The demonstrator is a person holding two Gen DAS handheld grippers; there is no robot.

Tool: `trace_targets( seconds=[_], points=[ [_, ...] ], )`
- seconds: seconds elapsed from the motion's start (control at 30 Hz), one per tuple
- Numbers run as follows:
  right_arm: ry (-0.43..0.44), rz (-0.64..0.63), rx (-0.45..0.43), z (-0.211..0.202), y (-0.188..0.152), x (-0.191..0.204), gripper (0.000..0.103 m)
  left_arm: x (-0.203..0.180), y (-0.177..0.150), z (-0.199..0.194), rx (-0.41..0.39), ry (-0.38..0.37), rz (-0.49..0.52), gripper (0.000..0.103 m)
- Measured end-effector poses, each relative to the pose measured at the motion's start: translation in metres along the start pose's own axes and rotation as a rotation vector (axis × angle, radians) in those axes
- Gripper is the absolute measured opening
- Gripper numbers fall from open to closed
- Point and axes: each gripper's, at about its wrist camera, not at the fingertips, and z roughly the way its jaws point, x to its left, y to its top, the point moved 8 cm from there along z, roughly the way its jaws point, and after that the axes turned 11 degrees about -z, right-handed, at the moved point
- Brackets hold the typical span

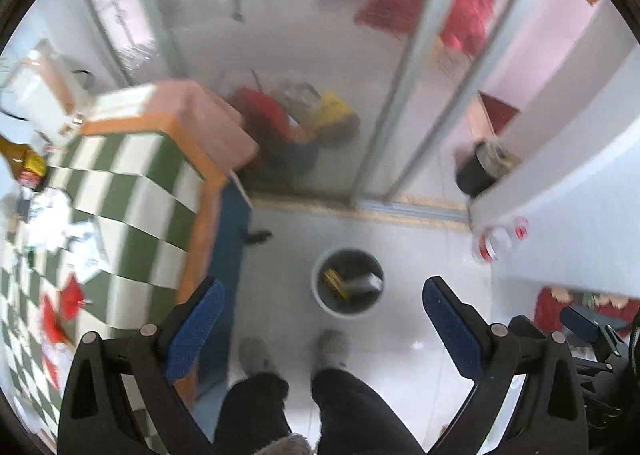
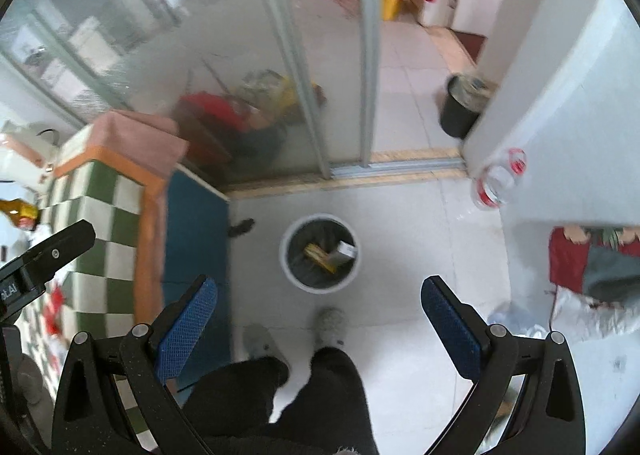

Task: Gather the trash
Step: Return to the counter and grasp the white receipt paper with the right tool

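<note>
Above the white bin on the floor, the left gripper and right gripper both hang spread wide with nothing between their pads. The bin already holds a few scraps. Crumpled paper and red wrappers litter the checkered table to the left, so this looks like the gap between drops; the next move calls for swinging back to the table and closing on a piece

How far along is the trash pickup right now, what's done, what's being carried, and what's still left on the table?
Partly done: the white bin on the floor already holds a yellow wrapper and a grey packet. Nothing is in hand: the left gripper and right gripper both hang open and empty above the bin. Left to collect: crumpled white paper and red scraps on the checkered tablecloth.
</note>
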Motion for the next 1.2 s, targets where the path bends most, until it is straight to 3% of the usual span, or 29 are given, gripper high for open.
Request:
trace_targets(
  seconds=[0.13, 0.23, 0.3, 0.37, 0.47, 0.6, 0.77, 0.93, 1.0, 1.07, 1.1, 1.13, 1.17, 1.2],
  points=[
    [0.069, -0.065, -0.024, -0.003, 0.031, 0.058, 0.103, 0.065, 0.029, -0.031, -0.08, 0.059, -0.1, 0.102],
    [0.128, -0.151, -0.022, 0.002, 0.055, 0.124, 0.103, 0.142, 0.045, -0.048, -0.13, 0.145, -0.197, 0.102],
    [0.161, -0.222, -0.006, 0.012, 0.068, 0.181, 0.103, 0.208, 0.05, -0.055, -0.144, 0.242, -0.258, 0.102],
    [0.203, -0.289, 0.031, 0.028, 0.076, 0.239, 0.103, 0.267, 0.048, -0.058, -0.144, 0.331, -0.299, 0.102],
    [0.233, -0.4, 0.088, 0.059, 0.077, 0.329, 0.103, 0.387, 0.027, -0.06, -0.111, 0.501, -0.366, 0.102],
    [0.229, -0.509, 0.173, 0.115, 0.074, 0.438, 0.103, 0.521, -0.013, -0.045, -0.018, 0.635, -0.456, 0.101],
    [0.139, -0.566, 0.265, 0.188, 0.064, 0.509, 0.103, 0.624, -0.044, -0.014, 0.087, 0.646, -0.51, 0.101],
    [0.077, -0.546, 0.334, 0.222, 0.052, 0.532, 0.099, 0.662, -0.048, 0.019, 0.125, 0.556, -0.519, 0.098],
    [0.034, -0.543, 0.32, 0.224, 0.049, 0.537, 0.095, 0.672, -0.048, 0.032, 0.144, 0.518, -0.527, 0.086],
    [0.005, -0.555, 0.307, 0.226, 0.048, 0.545, 0.088, 0.683, -0.05, 0.044, 0.167, 0.493, -0.549, 0.051],
    [-0.005, -0.565, 0.298, 0.226, 0.047, 0.548, 0.086, 0.689, -0.052, 0.049, 0.179, 0.481, -0.564, 0.043],
    [-0.002, -0.571, 0.28, 0.223, 0.046, 0.552, 0.076, 0.693, -0.05, 0.048, 0.157, 0.448, -0.591, 0.028],
    [0.0, -0.58, 0.262, 0.22, 0.046, 0.557, 0.057, 0.696, -0.05, 0.047, 0.151, 0.445, -0.601, 0.001],
    [-0.012, -0.588, 0.247, 0.217, 0.046, 0.56, 0.043, 0.699, -0.051, 0.046, 0.152, 0.441, -0.609, 0.001]
  ],
)
